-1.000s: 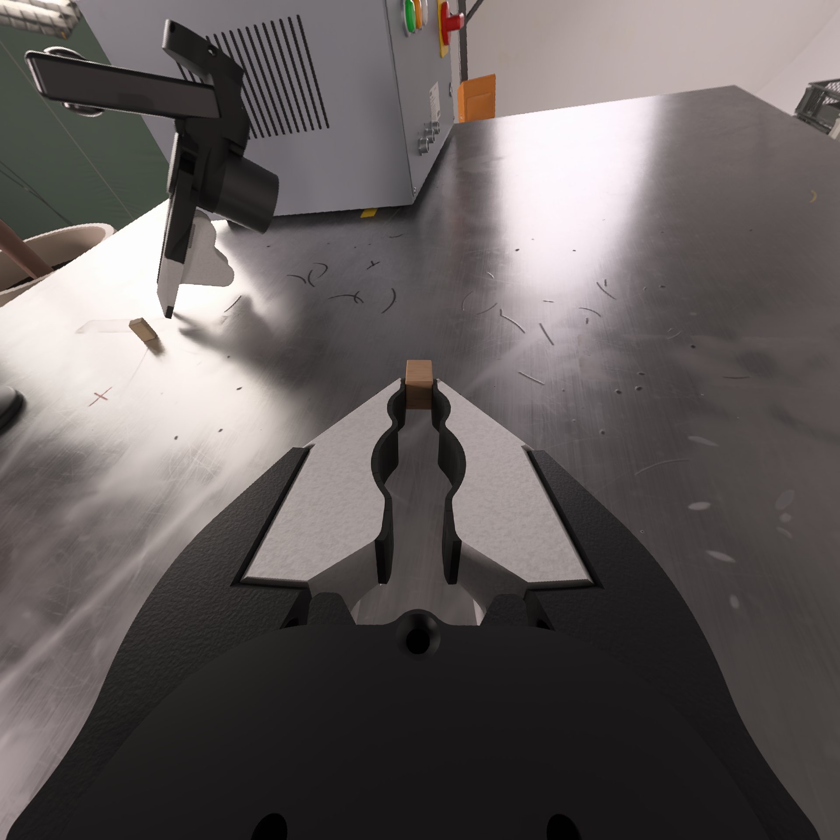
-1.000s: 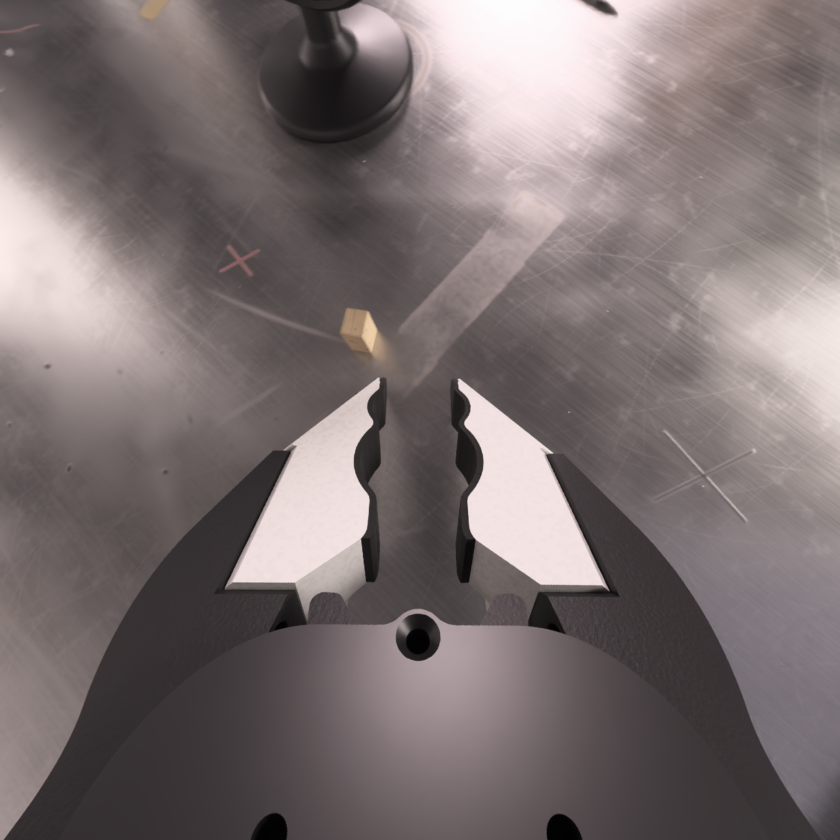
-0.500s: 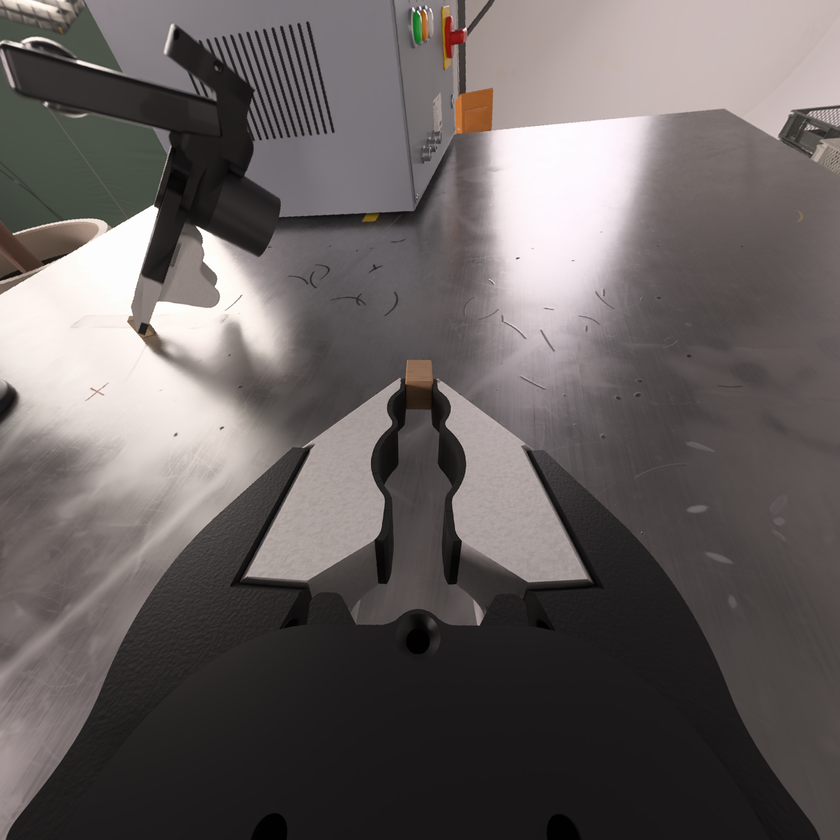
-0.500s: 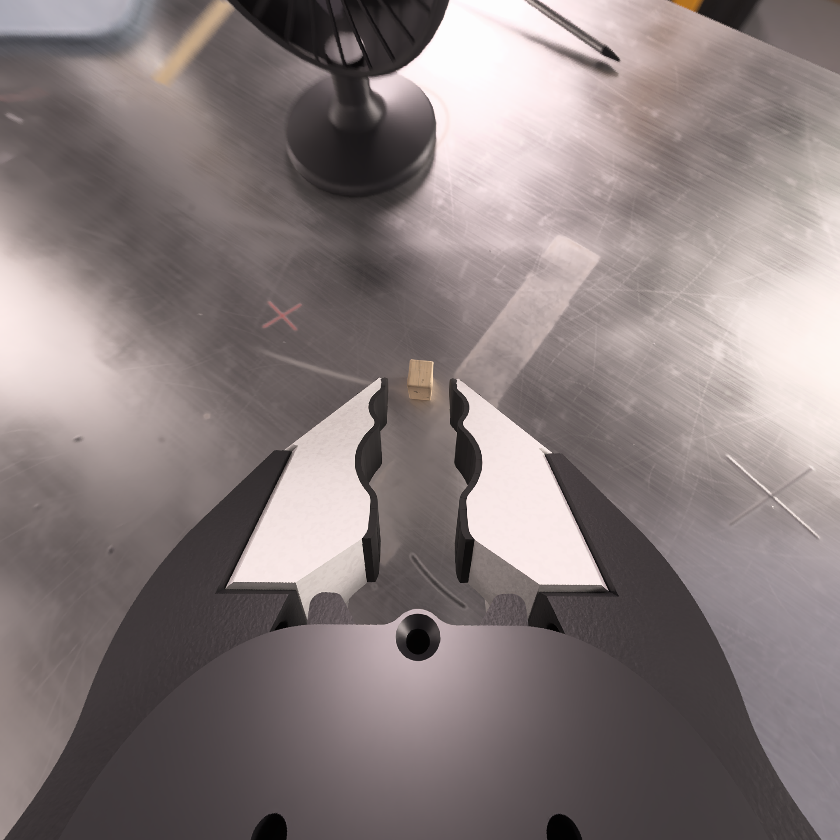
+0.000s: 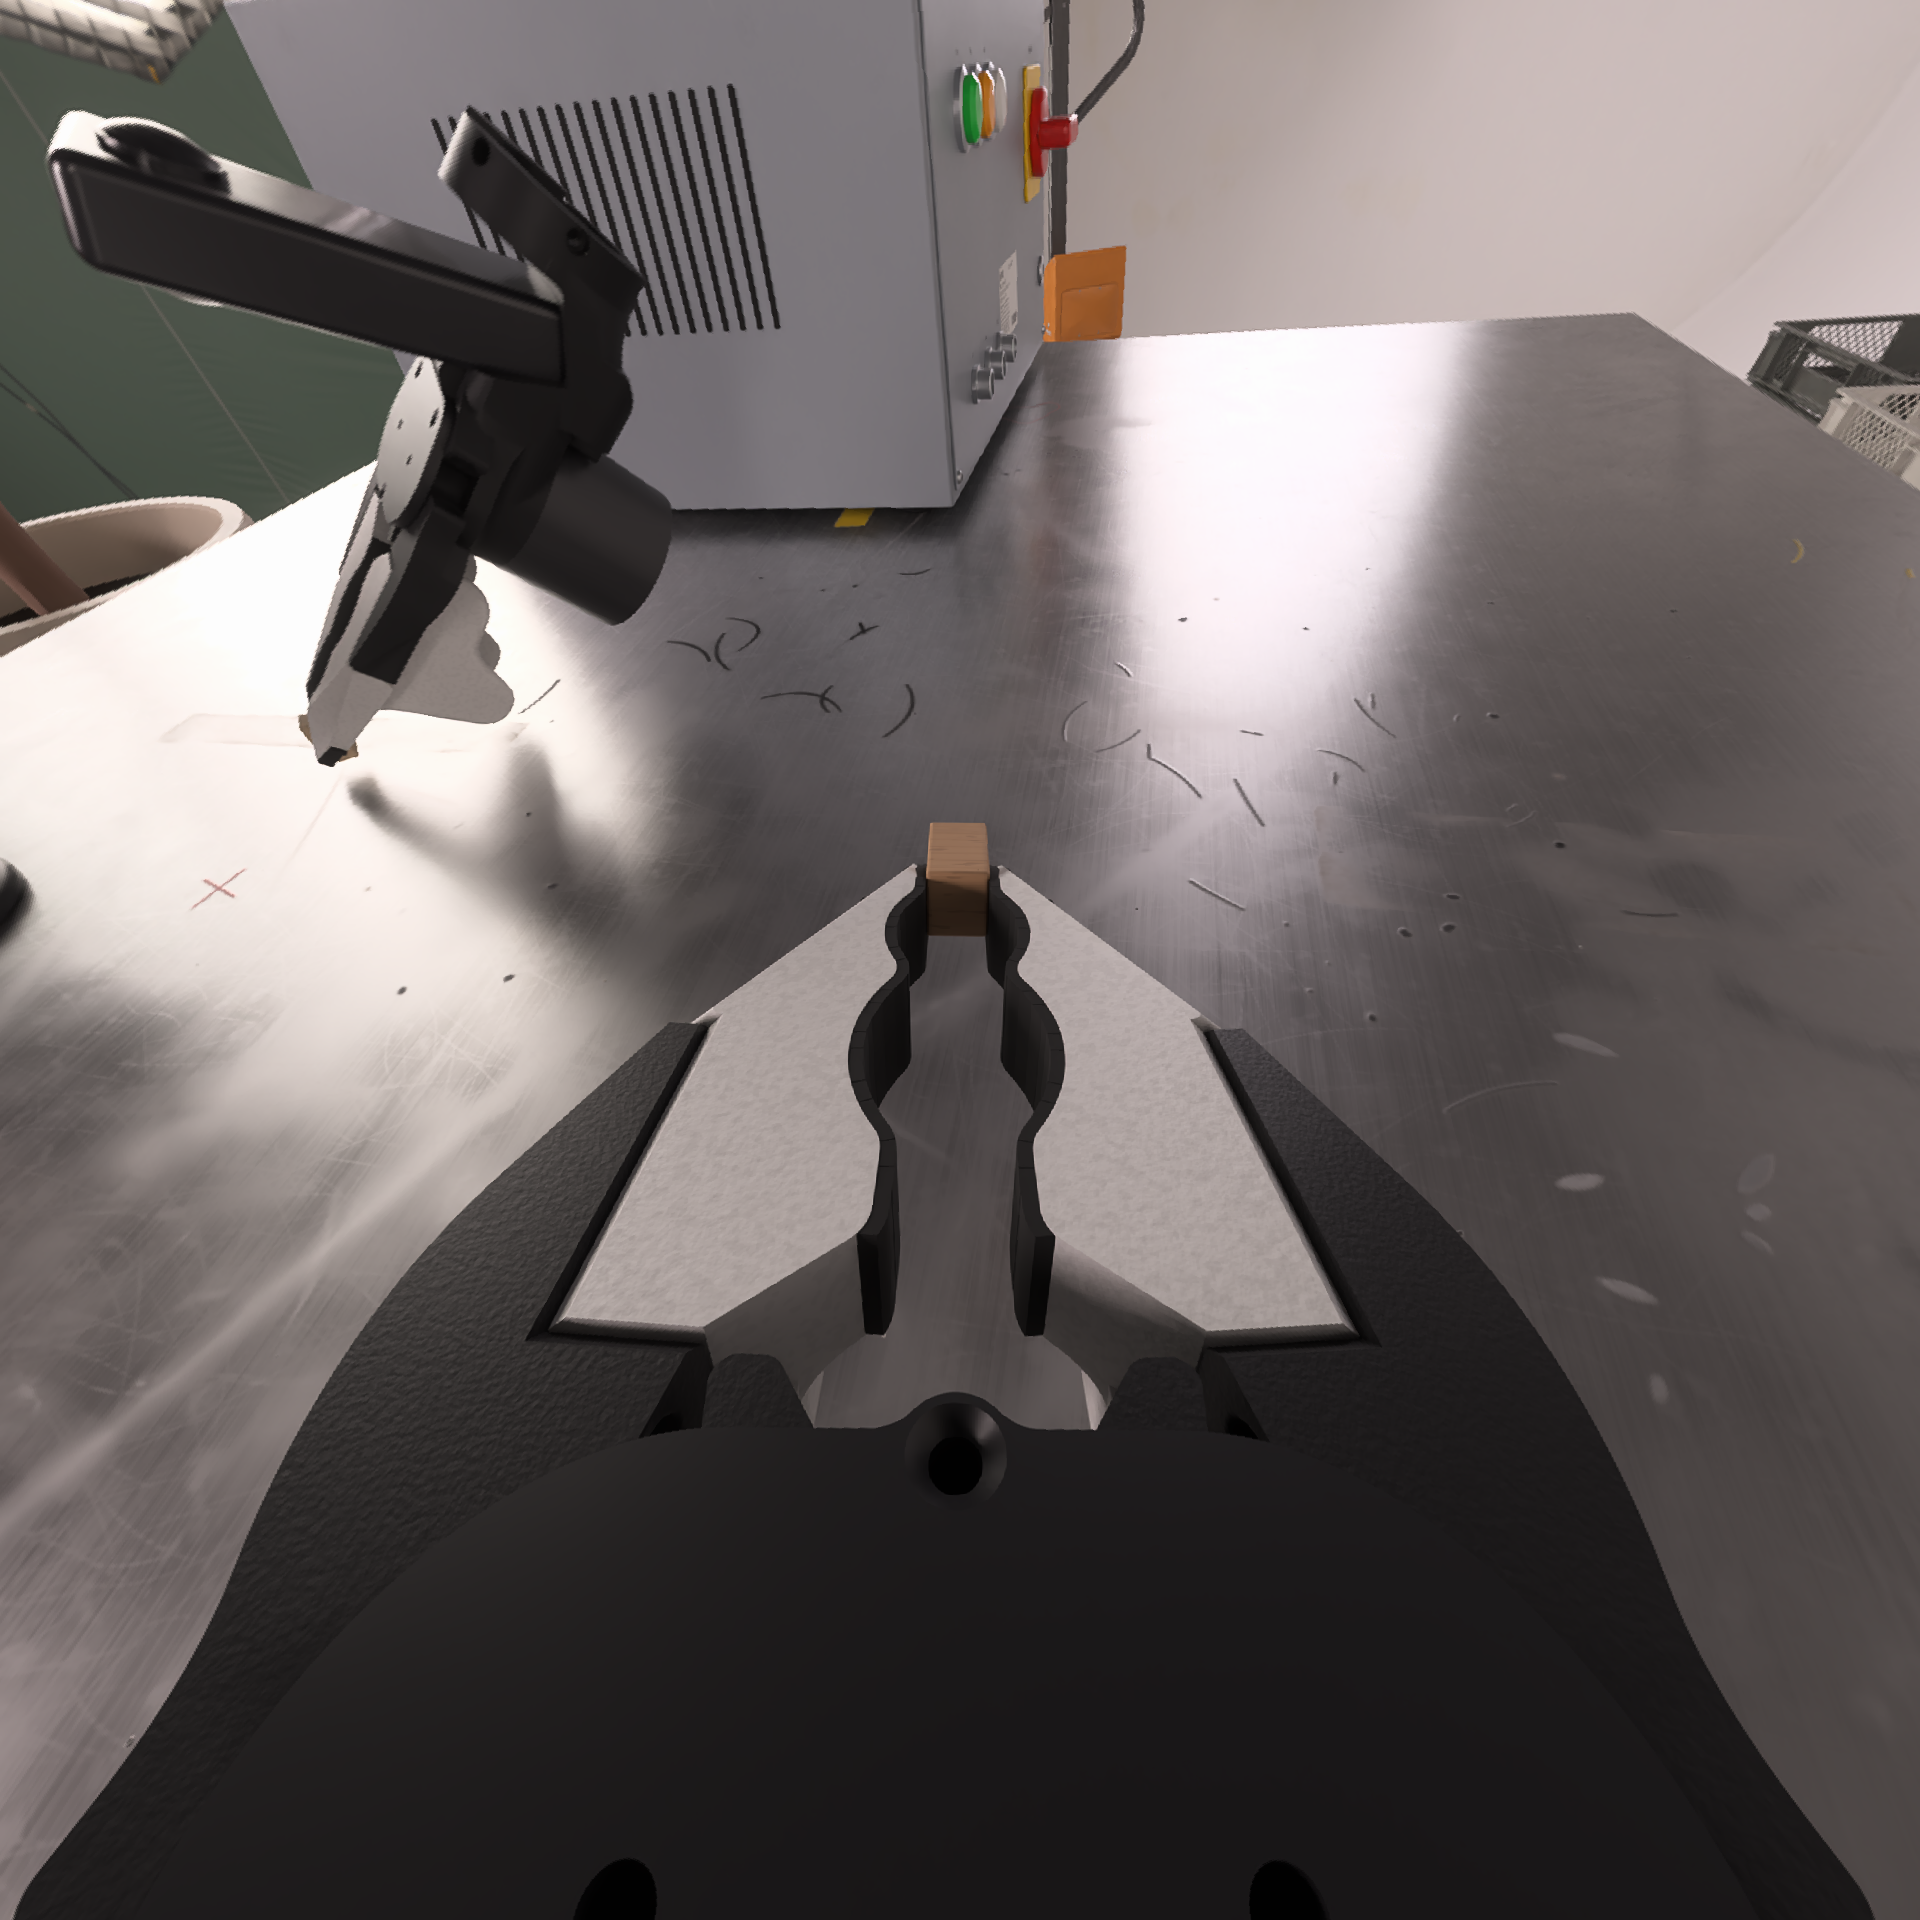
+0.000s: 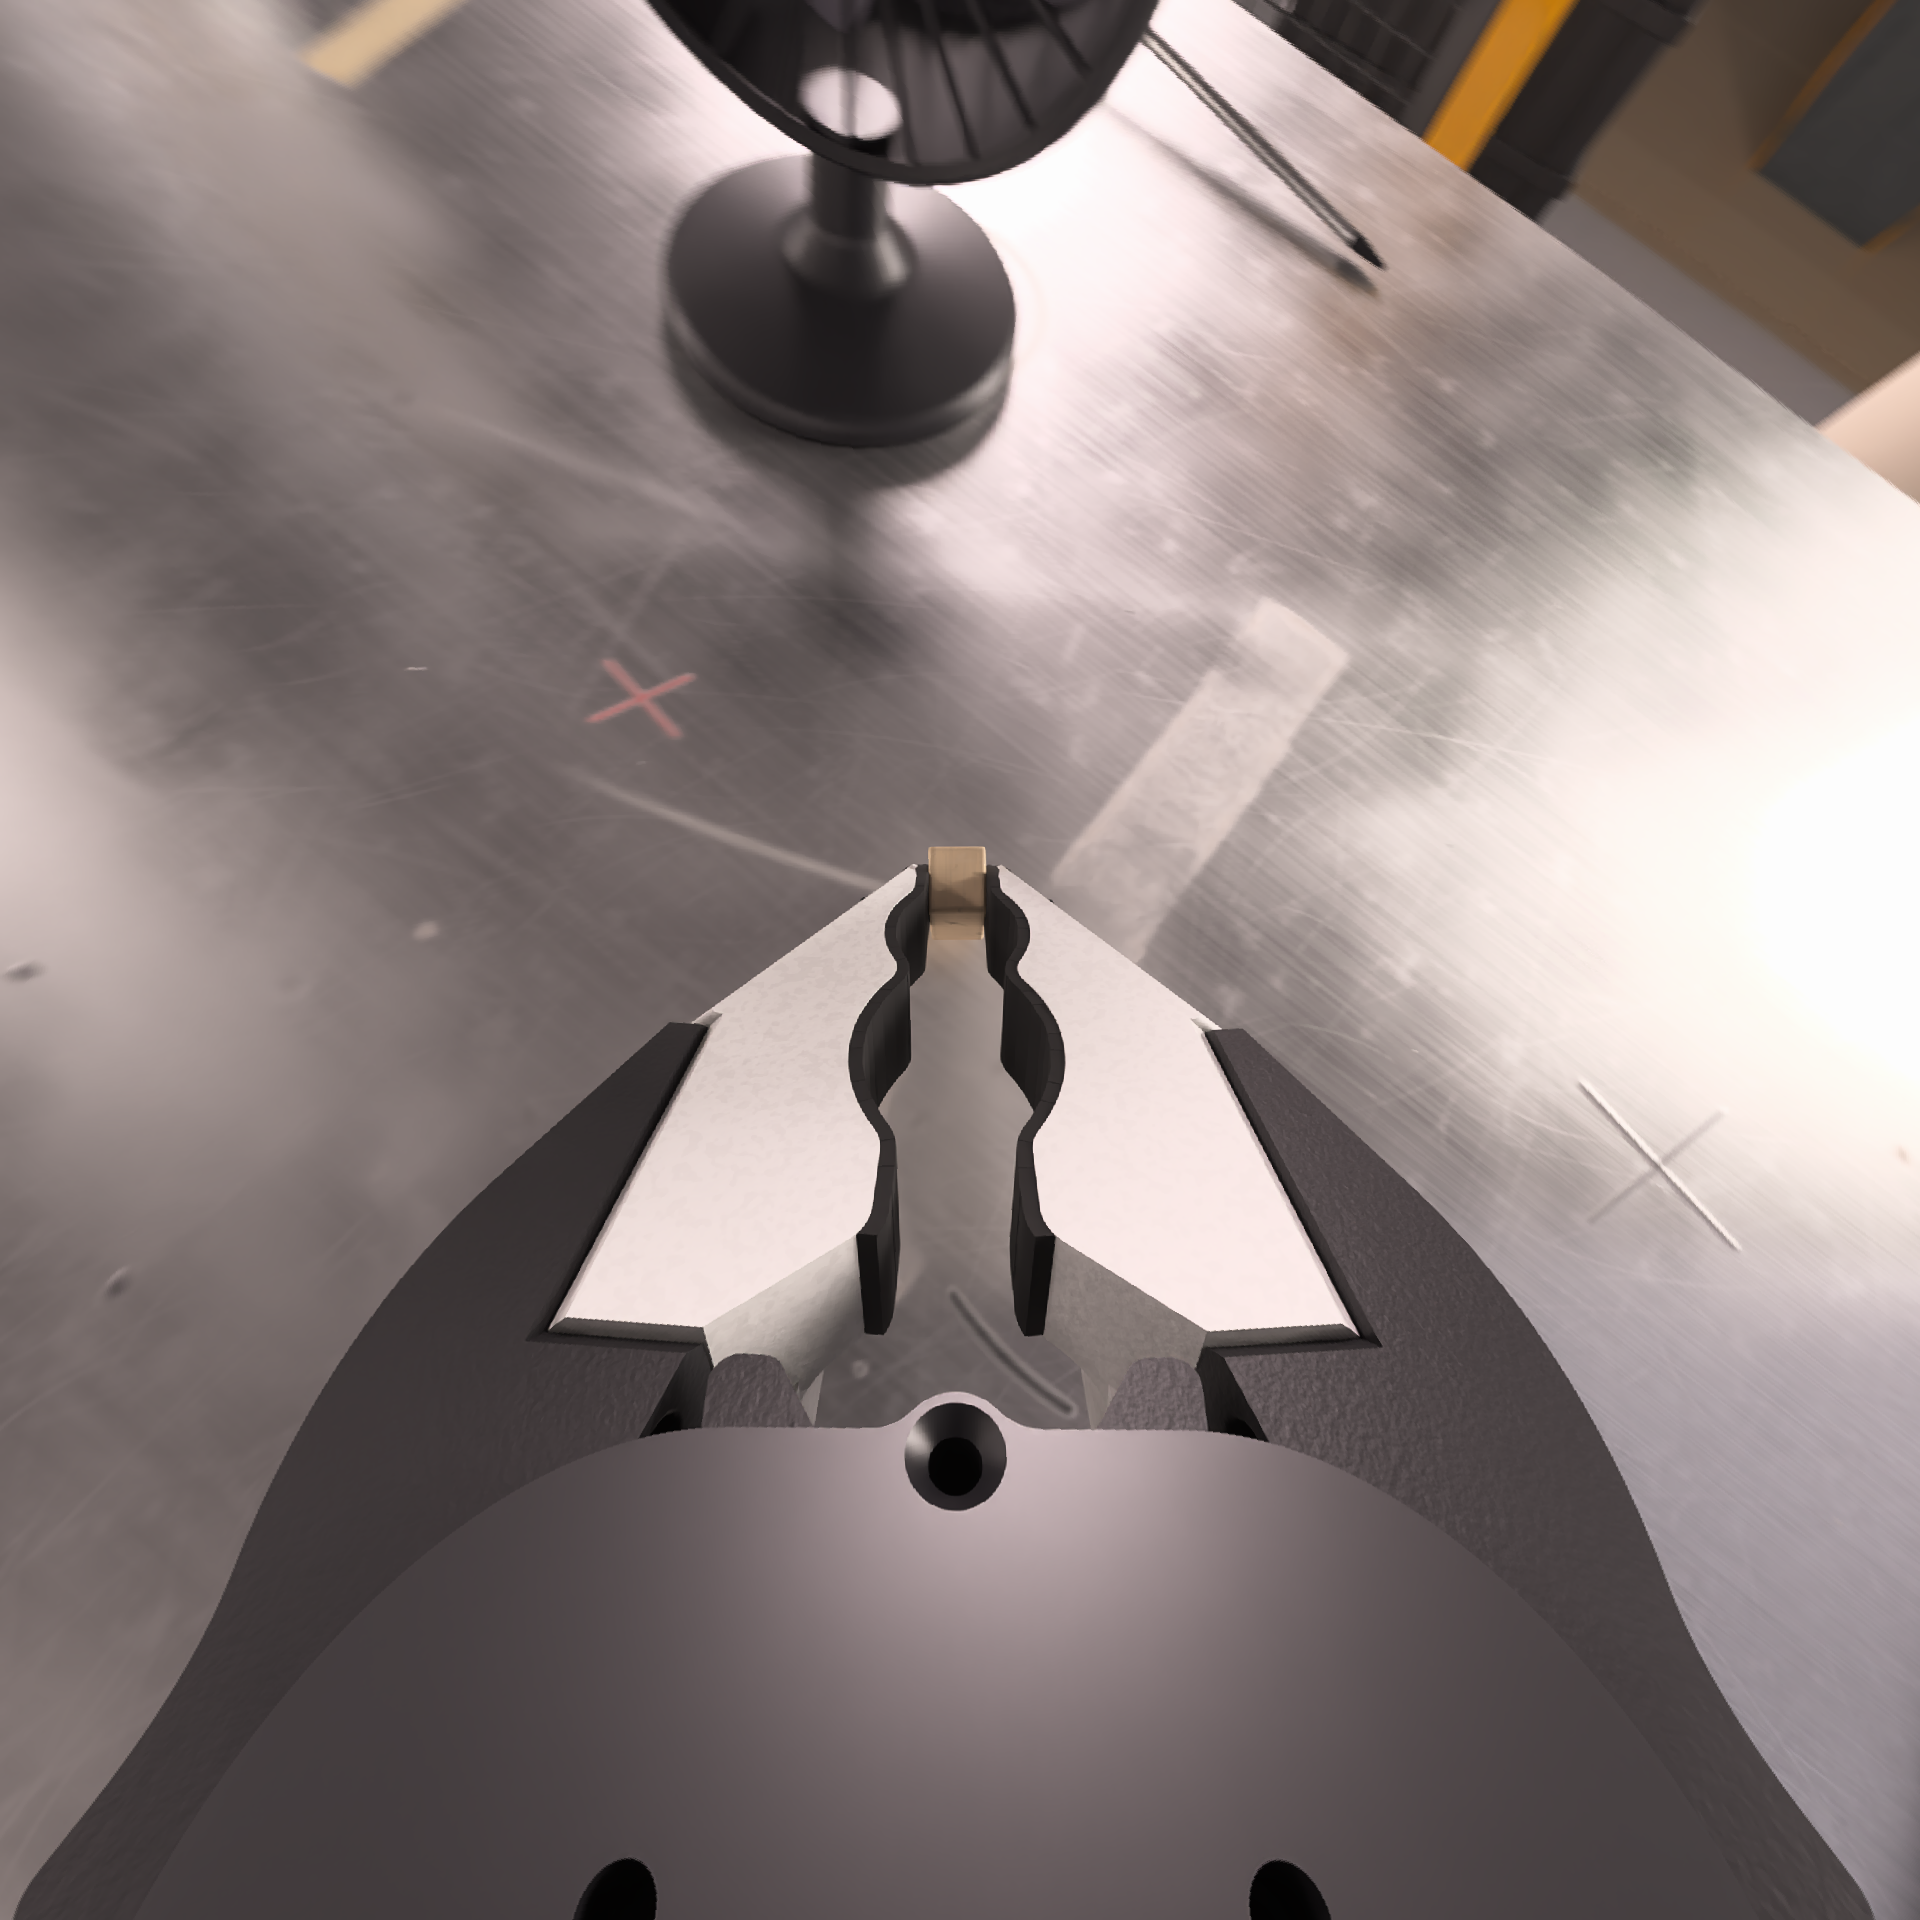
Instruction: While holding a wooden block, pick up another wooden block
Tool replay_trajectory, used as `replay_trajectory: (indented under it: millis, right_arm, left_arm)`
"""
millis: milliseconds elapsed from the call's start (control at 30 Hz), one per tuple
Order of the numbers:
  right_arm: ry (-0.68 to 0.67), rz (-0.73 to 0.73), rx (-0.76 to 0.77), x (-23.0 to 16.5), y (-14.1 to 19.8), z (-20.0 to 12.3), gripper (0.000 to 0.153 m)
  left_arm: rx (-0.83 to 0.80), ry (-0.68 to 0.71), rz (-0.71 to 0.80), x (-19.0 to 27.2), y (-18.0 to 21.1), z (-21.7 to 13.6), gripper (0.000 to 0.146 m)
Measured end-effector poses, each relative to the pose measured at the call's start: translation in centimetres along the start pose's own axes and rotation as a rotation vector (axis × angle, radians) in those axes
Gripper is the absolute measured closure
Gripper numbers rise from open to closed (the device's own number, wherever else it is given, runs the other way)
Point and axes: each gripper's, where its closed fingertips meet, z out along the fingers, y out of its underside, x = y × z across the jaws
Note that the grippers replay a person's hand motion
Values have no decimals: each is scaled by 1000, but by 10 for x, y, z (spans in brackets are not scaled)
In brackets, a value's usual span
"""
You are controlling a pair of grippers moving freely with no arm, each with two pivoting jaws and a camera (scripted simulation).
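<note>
Pinched between the tips of the left gripper [image 5: 957,883], a tan block [image 5: 956,881] is held upright above the steel table [image 5: 1455,727], its top standing proud of the fingertips. Farther off in the left wrist view, toward the table's left edge, the right gripper [image 5: 335,740] is seen tilted down, with a sliver of a second block [image 5: 349,746] caught at its tips just above the surface. A grey cabinet [image 5: 831,260] is set at the far edge, and a red cross [image 5: 218,888] is marked near the left edge.

In the right wrist view, the paler second block [image 6: 957,896] is clamped between the right gripper's [image 6: 957,899] fingertips, clear of the table [image 6: 312,935]. A black fan [image 6: 842,312] is seen beyond it toward the far edge, a red cross [image 6: 639,698] between them to the left, and a pale strip [image 6: 1205,779] just right of the tips.
</note>
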Motion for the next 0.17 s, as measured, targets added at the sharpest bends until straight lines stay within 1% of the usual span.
replay_trajectory:
  millis: [33,100,167]
  right_arm:
    - [-41,-3,14,-6,-2,-4,143]
    - [-173,-34,56,-25,-8,-20,143]
    - [-292,-127,109,-50,-14,-45,143]
  left_arm:
    - [1,-2,4,0,0,0,137]
    - [9,-15,14,-1,-2,-1,137]
    - [11,-43,24,-5,-3,-2,137]
